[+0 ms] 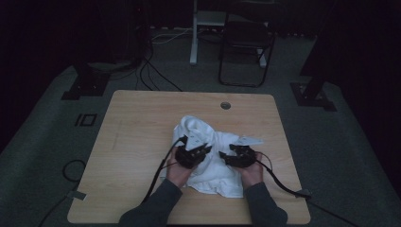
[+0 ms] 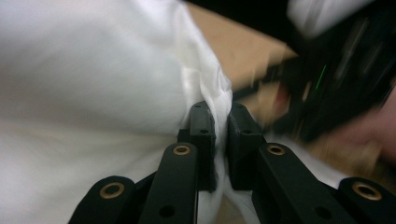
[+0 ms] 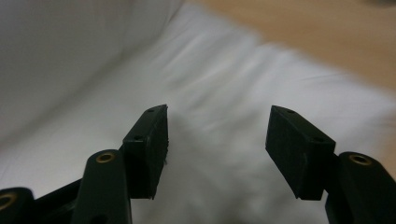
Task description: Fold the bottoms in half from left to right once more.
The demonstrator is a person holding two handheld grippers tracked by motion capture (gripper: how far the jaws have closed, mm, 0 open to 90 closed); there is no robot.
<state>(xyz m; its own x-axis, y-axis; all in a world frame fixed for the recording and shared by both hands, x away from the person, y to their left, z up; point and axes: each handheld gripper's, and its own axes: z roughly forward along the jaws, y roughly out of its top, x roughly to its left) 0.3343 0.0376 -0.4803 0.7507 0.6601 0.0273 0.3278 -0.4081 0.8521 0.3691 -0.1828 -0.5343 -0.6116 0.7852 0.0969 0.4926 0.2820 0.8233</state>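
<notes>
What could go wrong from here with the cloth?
The left gripper pinches only a thin fold of the white cloth, so that fold might slip out if pulled. The right gripper is open above the cloth and grips nothing; lifting now would likely leave the cloth hanging unevenly from one side and dragging on the table.

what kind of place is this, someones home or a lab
Probably a lab or recording room, not a home: a bare wooden table on grey carpet, cables trailing across the floor, dark stand bases at the sides and a folding chair behind.
</notes>
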